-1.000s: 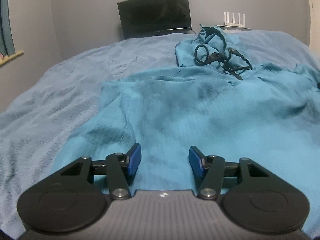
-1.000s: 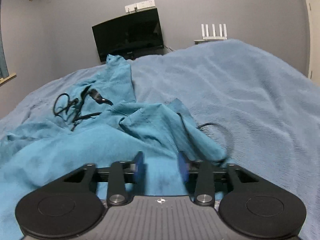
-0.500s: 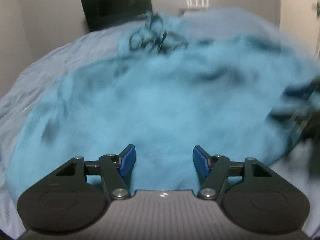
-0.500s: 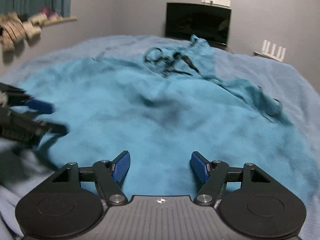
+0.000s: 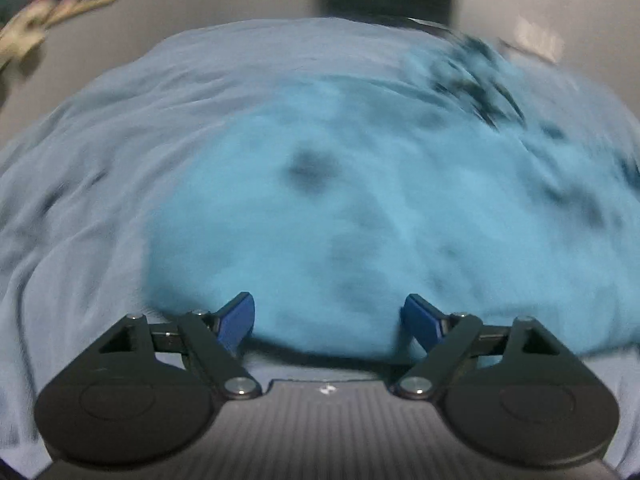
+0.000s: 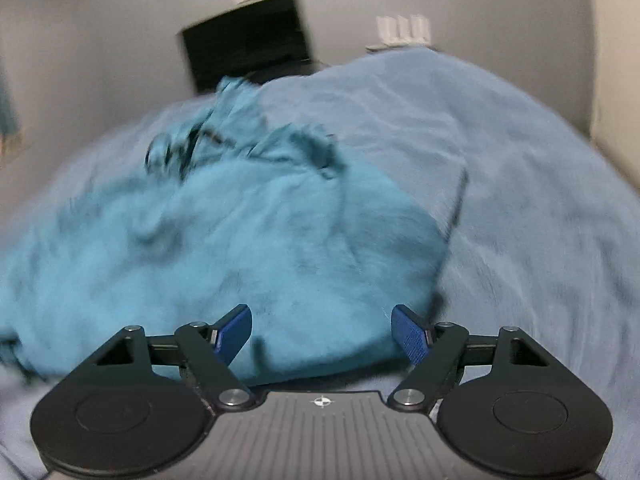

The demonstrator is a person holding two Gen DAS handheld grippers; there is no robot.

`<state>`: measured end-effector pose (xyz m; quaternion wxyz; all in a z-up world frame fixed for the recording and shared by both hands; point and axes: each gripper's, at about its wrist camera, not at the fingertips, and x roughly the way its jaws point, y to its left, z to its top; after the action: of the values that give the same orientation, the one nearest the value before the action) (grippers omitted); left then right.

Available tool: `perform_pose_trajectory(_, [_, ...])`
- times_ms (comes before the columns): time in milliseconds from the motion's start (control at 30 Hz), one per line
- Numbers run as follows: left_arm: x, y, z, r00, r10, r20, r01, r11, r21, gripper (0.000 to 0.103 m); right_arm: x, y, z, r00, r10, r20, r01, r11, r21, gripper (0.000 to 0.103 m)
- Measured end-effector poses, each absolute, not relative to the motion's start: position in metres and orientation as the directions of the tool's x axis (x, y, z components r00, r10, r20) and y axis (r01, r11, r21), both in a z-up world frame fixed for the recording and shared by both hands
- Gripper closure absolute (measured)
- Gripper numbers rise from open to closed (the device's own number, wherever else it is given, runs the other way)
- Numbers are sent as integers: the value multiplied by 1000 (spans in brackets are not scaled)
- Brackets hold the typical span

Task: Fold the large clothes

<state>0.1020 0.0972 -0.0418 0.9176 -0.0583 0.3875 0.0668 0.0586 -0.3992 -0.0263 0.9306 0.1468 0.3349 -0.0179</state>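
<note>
1. Just ahead of the left gripper, the teal garment is lying spread on the bed; its near hem is sitting right by the fingers, nothing pinched.
2. Left jaws are opening, standing wide with only cloth edge below them, probably clearing for a fresh grab.
3. Right gripper is hovering at the near edge of the same garment; jaws opening wide, empty.
4. Garment is looking rumpled, bunched beyond the fingers, with dark cords tangled at its far end. Frames are blurry; fold lines unclear.
</note>
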Motion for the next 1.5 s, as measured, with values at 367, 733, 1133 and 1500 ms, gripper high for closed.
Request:
perform_pose_trajectory(367, [83, 155, -56, 673, -153, -724, -339, 806, -485, 21, 70, -432, -79, 706, 320, -631, 228, 741, 632, 23])
perform_pose_trajectory(733, [111, 172, -83, 710, -60, -701, -420, 763, -491, 40, 79, -440, -91, 799, 309, -516, 232, 633, 739, 32])
perform_pose_trajectory(1133, [71, 140, -38, 713, -73, -697, -338, 835, -434, 101, 60, -438, -29, 887, 177, -426, 136, 782, 609, 88])
perform_pose_trajectory(1500, [26, 120, -4, 698, 101, -709, -381, 891, -248, 99, 37, -470, -7, 843, 88, -531, 270, 784, 559, 86])
